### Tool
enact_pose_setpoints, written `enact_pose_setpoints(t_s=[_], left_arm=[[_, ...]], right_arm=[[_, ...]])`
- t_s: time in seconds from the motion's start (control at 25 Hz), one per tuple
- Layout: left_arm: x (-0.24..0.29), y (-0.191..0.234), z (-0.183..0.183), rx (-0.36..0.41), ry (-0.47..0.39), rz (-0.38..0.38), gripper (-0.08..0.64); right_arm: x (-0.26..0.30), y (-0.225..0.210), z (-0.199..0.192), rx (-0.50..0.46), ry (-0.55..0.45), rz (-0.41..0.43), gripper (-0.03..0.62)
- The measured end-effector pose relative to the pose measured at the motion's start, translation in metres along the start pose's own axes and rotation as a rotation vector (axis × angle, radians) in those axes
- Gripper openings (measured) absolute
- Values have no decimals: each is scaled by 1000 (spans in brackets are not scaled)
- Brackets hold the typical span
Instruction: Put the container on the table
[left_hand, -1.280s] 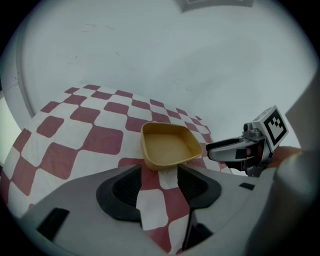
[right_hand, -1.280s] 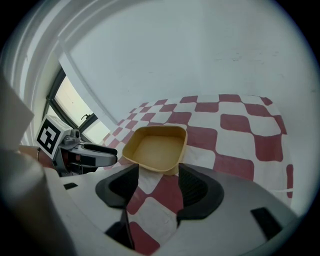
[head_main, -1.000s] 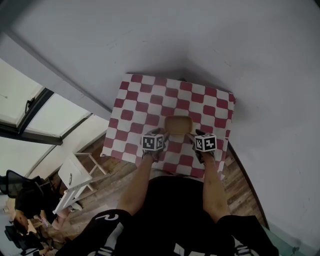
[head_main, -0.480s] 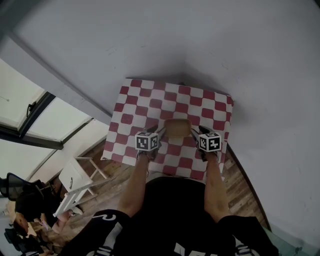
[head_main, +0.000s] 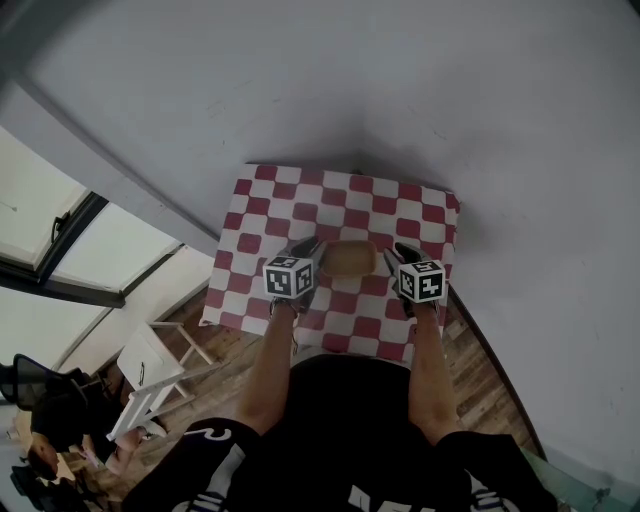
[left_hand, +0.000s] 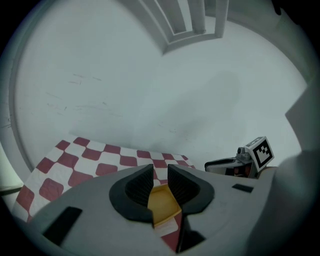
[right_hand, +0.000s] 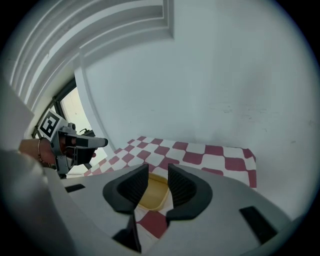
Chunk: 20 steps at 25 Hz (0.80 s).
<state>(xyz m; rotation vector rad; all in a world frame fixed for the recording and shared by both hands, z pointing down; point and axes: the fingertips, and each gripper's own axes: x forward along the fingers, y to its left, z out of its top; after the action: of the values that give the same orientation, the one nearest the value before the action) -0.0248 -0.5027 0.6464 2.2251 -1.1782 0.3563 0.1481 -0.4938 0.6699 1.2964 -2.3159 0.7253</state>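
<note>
**Checked table now carrying the container, both grippers pulling away**

Grey wall is backing the small table with its red-and-white checked cloth. The tan container is sitting on that cloth toward the near edge. It looks to be resting flat, though it is too small in the head view to be sure.

The left gripper and the right gripper are flanking it, one at each end. Neither is holding it. Both pairs of jaws are closing on empty air, with a narrow gap left between the pads. Through each gap the container is showing below, clear of the pads.

Judging from this, the placing is done and only the withdrawal is going on.

Against the frame a second ago, the grippers are standing higher and nearer the person. Their jaws, then spread wide at the container's sides, are now narrowing. The container is keeping its spot on the cloth.
</note>
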Motion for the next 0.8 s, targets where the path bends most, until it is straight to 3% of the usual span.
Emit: enact_pose_setpoints(t_s=[0.44, 0.8], left_arm=[[-8, -12, 32, 83, -78, 0, 69], [-25, -2, 50, 96, -170, 16, 31]], right_arm=[[-15, -3, 32, -34, -70, -24, 82], [-17, 3, 45, -59, -110, -40, 26]])
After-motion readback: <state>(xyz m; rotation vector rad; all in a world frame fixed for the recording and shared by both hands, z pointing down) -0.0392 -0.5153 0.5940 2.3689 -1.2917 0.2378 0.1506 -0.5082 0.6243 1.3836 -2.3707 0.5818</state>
